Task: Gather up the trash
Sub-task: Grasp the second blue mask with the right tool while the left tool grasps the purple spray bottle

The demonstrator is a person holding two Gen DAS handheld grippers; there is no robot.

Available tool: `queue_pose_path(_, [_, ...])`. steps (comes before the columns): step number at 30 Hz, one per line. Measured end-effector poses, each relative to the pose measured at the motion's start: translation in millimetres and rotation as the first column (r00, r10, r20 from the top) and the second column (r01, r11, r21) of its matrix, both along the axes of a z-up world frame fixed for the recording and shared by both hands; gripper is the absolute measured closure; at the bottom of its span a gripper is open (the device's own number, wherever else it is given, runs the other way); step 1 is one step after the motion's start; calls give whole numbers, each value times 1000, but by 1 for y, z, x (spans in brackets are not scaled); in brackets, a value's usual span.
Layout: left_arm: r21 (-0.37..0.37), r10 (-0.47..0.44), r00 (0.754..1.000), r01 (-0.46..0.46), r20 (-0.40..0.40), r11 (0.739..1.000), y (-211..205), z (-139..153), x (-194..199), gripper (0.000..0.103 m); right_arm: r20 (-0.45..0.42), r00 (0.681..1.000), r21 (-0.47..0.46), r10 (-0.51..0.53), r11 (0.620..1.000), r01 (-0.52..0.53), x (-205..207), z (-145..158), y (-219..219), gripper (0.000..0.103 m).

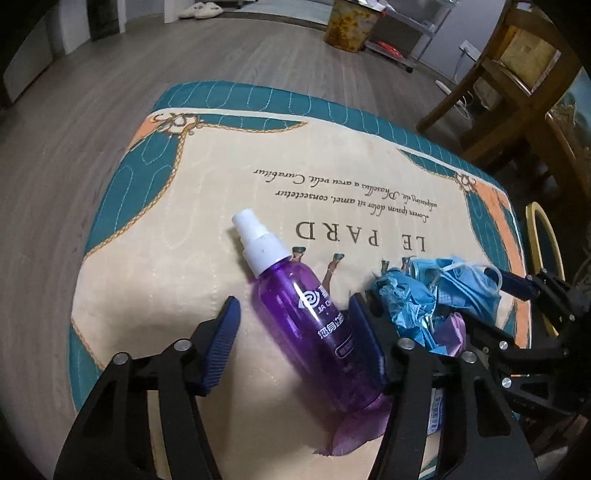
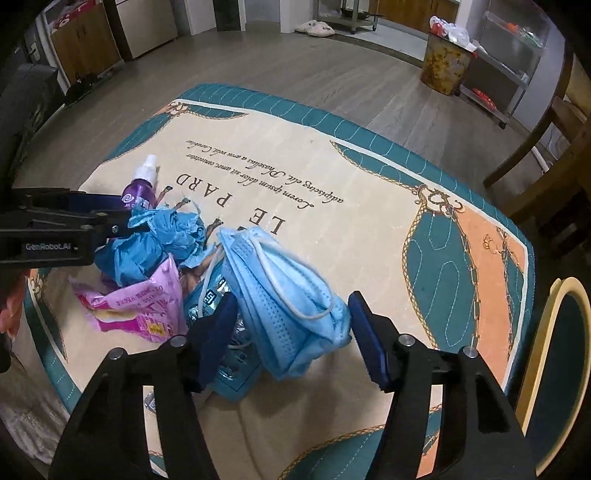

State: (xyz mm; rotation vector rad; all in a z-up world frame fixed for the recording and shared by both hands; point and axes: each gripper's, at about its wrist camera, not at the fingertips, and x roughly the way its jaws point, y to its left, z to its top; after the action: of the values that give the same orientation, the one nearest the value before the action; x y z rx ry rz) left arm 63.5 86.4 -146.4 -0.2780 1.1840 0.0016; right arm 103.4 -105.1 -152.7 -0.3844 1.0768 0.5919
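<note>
Straddling a purple spray bottle [image 1: 295,314], left gripper [image 1: 291,328] half-open; right gripper [image 2: 291,325] likewise around a blue mask [image 2: 280,295] (neither pinched).

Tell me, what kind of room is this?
Probably a home, near the kitchen: slippers lie on the wood floor, a full bin stands by metal shelves, and a chair is close by.
</note>
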Motion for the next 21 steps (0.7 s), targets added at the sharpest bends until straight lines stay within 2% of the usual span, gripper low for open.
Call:
queue_pose_path(1, [-6,-3,1000,3,2,1000,1,0,0,55,-1,1000,3,3,1000,-3,0,0,0,48])
queue_pose_path(2, [-7,-3,1000,3,0,1000,2,1,1,56,-2,1000,5,5,1000,-5,-1,1,0,50])
queue_pose_path(4, [-2,-6,1000,6,2,1000,3,1,2,61,0,1000,10,9,1000,-9,-1,4,-1,61])
queue_pose_path(8, [14,-10,1000,10,5,1000,6,4,5,65,1,1000,28,-1,1000,1,2,9,-6,71])
queue_pose_path(12, [32,-16,999,15,29,999,6,10,8,66,9,1000,62,-9,998,8,3,20,-12,76])
queue_pose_path(21, [72,-37,991,28,126,997,4,39,8,68,46,997,125,-64,990,58,1,50,-37,77])
